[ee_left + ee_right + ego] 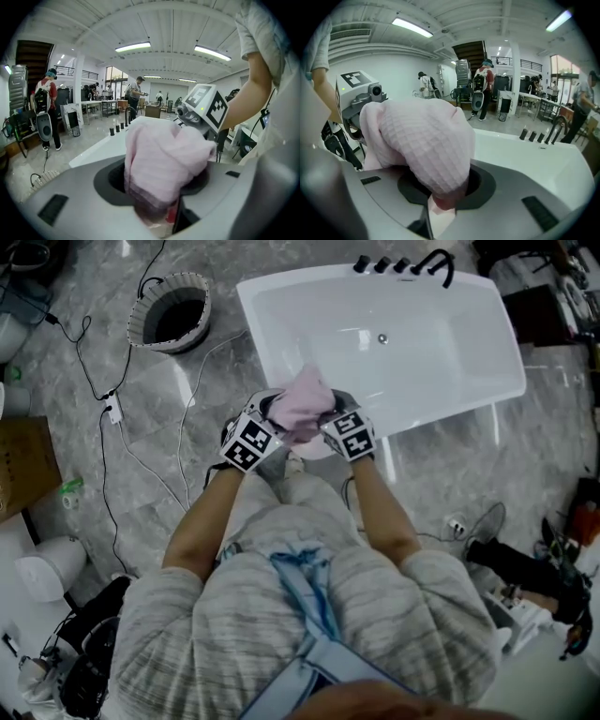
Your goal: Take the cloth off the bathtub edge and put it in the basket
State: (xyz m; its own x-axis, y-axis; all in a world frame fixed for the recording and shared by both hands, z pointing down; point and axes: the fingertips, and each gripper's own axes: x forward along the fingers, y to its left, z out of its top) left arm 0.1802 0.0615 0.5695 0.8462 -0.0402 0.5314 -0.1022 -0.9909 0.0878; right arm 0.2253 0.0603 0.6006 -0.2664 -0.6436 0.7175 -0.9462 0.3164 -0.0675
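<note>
Currently both grippers, left gripper [265, 424] and right gripper [330, 421], clamp the pink cloth [305, 401] above the bathtub [469, 343]; next, carry it left to the basket [172, 313].

left claw [269, 413]: clamped on cloth [305, 401] | right claw [334, 414]: clamped on cloth | claws: close together

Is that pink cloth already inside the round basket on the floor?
No, the pink cloth is bunched between the left gripper and right gripper by the bathtub; the basket stands apart.

No legible text (markers only)
</note>
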